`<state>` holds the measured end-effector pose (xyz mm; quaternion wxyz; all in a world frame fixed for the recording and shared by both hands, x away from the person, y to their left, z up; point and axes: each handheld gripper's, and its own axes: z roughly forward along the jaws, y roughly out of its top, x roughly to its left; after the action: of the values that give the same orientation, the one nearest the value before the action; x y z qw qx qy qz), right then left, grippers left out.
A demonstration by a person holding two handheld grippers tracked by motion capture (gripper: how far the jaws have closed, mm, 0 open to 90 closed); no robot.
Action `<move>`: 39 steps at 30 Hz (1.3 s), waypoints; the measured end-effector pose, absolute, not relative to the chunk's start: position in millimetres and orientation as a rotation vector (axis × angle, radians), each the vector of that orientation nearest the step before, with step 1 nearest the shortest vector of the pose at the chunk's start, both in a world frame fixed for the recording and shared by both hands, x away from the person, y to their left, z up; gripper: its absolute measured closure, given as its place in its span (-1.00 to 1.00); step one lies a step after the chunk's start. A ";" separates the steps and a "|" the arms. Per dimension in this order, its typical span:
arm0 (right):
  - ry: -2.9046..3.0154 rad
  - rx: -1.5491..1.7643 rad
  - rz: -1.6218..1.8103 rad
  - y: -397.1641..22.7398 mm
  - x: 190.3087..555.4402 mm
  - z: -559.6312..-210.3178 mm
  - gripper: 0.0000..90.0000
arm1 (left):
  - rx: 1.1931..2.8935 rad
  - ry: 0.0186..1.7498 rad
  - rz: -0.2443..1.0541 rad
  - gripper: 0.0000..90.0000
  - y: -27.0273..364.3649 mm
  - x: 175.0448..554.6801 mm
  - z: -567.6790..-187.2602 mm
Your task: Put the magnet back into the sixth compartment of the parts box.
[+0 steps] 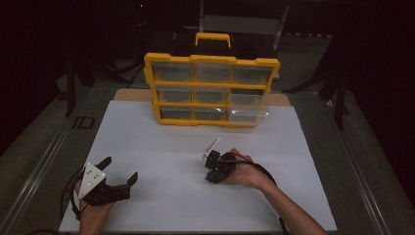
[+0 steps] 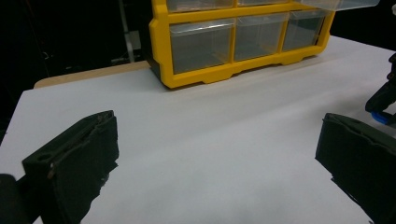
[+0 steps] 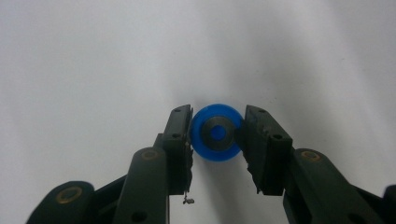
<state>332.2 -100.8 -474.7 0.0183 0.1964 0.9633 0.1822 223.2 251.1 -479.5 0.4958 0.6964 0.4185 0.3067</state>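
Your right gripper [image 3: 217, 133] has its jaws pressed on either side of a blue wheel [image 3: 216, 132], a round disc with a grey hub facing the gripper's camera, down on the white sheet [image 1: 161, 161] in front of the yellow drawer organiser [image 1: 211, 90]. Your left gripper [image 1: 120, 169] rests on the sheet, jaws wide apart on nothing. No writing can be read. The wheel has no long axis.
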 end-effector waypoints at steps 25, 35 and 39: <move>2.937 0.745 0.685 -109.9 338.3 -448.6 0.41 | 1.689 1.022 0.748 -1.00 251.8 223.3 -479.5; 2.915 0.778 0.691 -113.2 340.1 -443.7 0.41 | 1.689 1.022 0.750 -1.00 251.6 223.4 -479.6; 2.902 0.799 0.708 -115.9 341.6 -440.5 0.41 | 1.692 1.021 0.750 -1.00 250.9 223.5 -479.8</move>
<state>341.6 -115.9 -440.5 0.0248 0.2585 0.9382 0.2290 223.5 250.9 -479.8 0.4916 0.6971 0.4207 0.3088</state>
